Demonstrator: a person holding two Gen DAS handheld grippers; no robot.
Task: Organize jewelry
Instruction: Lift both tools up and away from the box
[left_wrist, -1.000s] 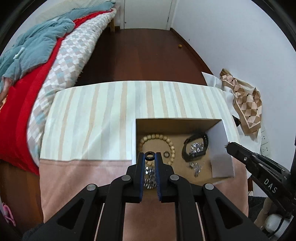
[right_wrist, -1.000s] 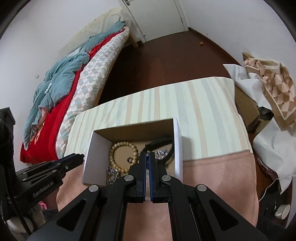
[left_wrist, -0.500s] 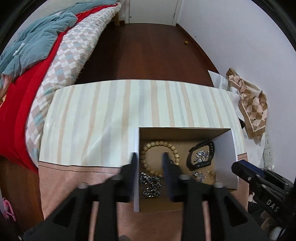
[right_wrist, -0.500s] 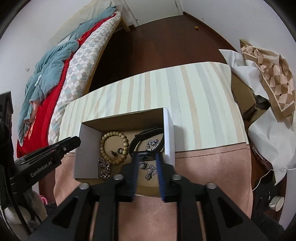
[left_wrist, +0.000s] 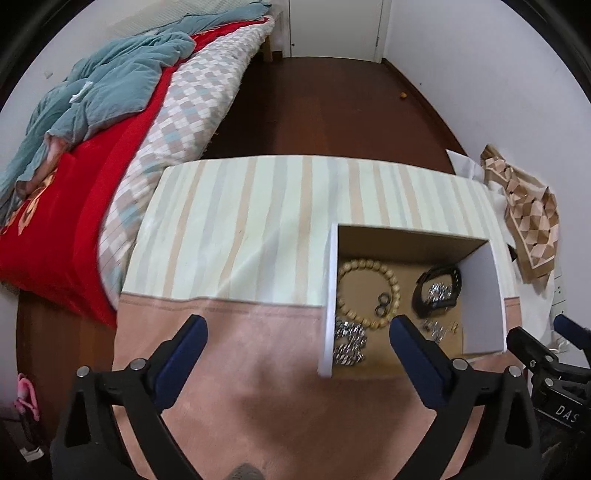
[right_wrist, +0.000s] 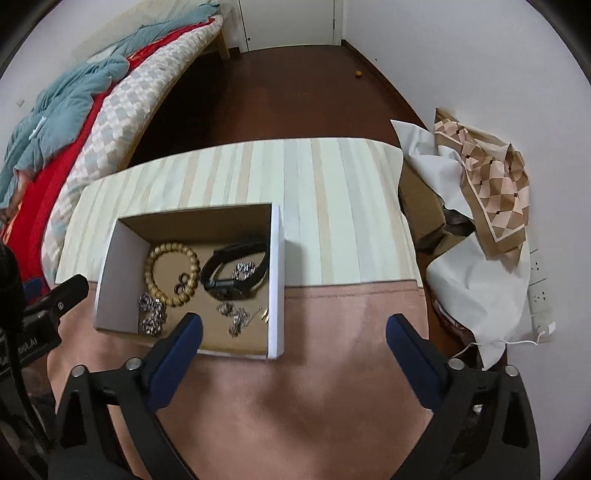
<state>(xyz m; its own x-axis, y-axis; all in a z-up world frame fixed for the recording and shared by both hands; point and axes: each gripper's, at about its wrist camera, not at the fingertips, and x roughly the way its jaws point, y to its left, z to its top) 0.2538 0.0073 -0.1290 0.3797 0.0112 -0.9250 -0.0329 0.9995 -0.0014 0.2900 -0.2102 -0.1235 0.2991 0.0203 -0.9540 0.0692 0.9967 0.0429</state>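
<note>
An open cardboard box (left_wrist: 484, 295) (right_wrist: 110, 273) sits on the cloth-covered table. Inside lie a wooden bead bracelet (left_wrist: 367, 291) (right_wrist: 171, 273), two small dark rings (left_wrist: 382, 308) (right_wrist: 181, 282), a black band (left_wrist: 437, 291) (right_wrist: 236, 273), a silver chain (left_wrist: 349, 341) (right_wrist: 151, 314) and small silver pieces (left_wrist: 436, 328) (right_wrist: 236, 314). My left gripper (left_wrist: 297, 332) is open wide and empty, above the table left of the box's near side. My right gripper (right_wrist: 293, 330) is open wide and empty, over the box's near right corner.
The table has a striped cloth (left_wrist: 258, 229) at the back and pink cloth (left_wrist: 258, 369) in front. A bed (left_wrist: 110, 129) stands at the left. A patterned scarf (right_wrist: 487, 173) and white cloth (right_wrist: 476, 288) lie at the right by the wall.
Both grippers have opened from shut to wide open and pulled back and up from the box. The chain that the left gripper held now lies in the box.
</note>
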